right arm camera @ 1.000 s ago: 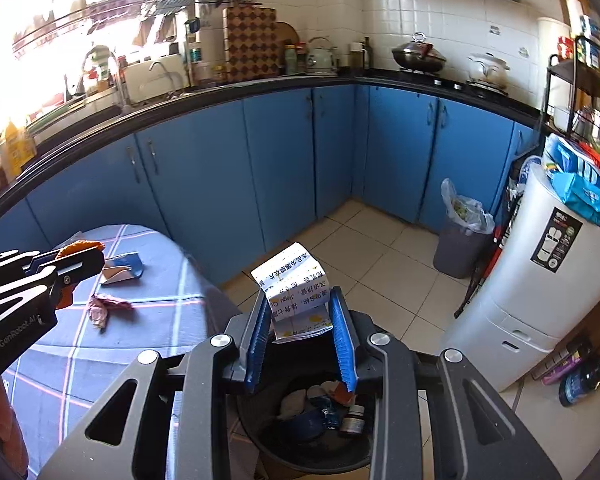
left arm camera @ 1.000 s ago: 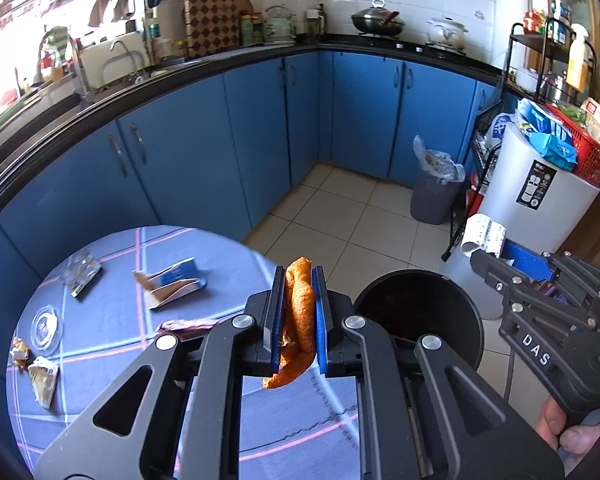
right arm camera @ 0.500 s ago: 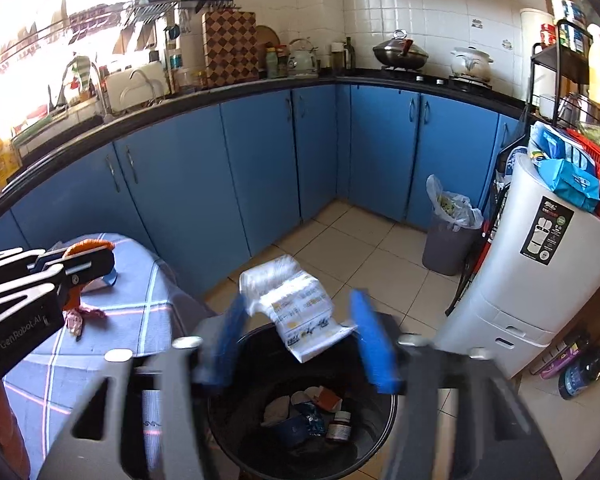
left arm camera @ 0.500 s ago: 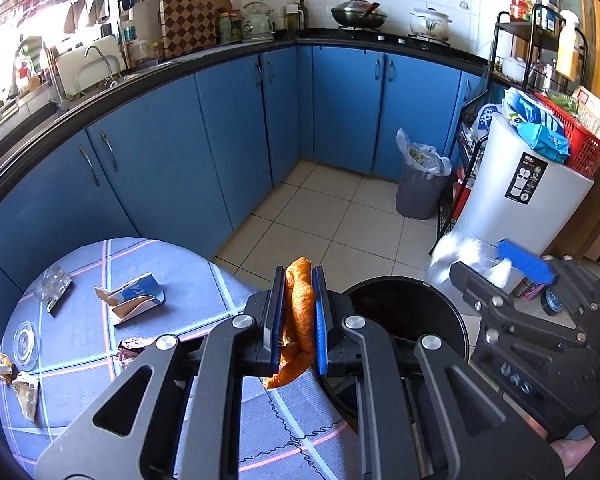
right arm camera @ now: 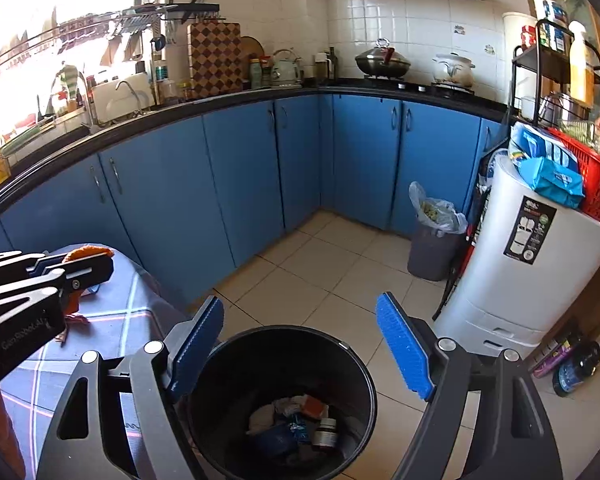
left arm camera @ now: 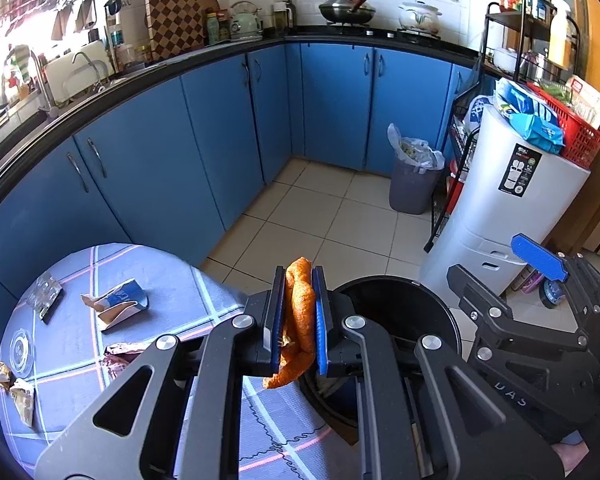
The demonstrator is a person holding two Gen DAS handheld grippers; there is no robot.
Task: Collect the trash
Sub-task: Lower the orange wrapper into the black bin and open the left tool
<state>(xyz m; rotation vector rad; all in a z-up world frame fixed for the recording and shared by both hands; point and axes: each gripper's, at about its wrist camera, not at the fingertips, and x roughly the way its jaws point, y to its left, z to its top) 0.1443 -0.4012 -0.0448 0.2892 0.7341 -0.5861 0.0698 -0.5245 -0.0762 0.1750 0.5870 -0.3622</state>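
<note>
We see a kitchen with blue cabinets (left arm camera: 204, 144) running round the corner under a black counter, a tiled floor (left arm camera: 316, 216), and a grey bin lined with a plastic bag (left arm camera: 414, 178) standing against the cabinets beside a tall white appliance (left arm camera: 512, 216) that carries a red basket (left arm camera: 576, 136). Below us a round surface (left arm camera: 72, 320) with a blue checked cloth bears scattered litter: a torn blue-and-white carton (left arm camera: 120, 308), a clear wrapper (left arm camera: 46, 296), a round clear lid (left arm camera: 20, 350), a crumpled pinkish wrapper (left arm camera: 120, 354) and scraps at its left edge (left arm camera: 18, 394). Just beside the surface, on the floor, stands a black trash bin (right arm camera: 284, 400), its mouth unobstructed from above; inside lie rubbish pieces, among them a small bottle (right arm camera: 326, 432). Our left hand-held gripper (left arm camera: 298, 320) is clamped on an orange piece of trash (left arm camera: 300, 320), which sticks up above the blue pads and hangs below them; it hovers over the edge of the surface, near the bin's rim. Our right hand-held gripper (right arm camera: 300, 350) hangs directly above the bin with its jaws spread wide and nothing between them; in the left wrist view it (left arm camera: 540, 264) appears on the far side of the bin.
</note>
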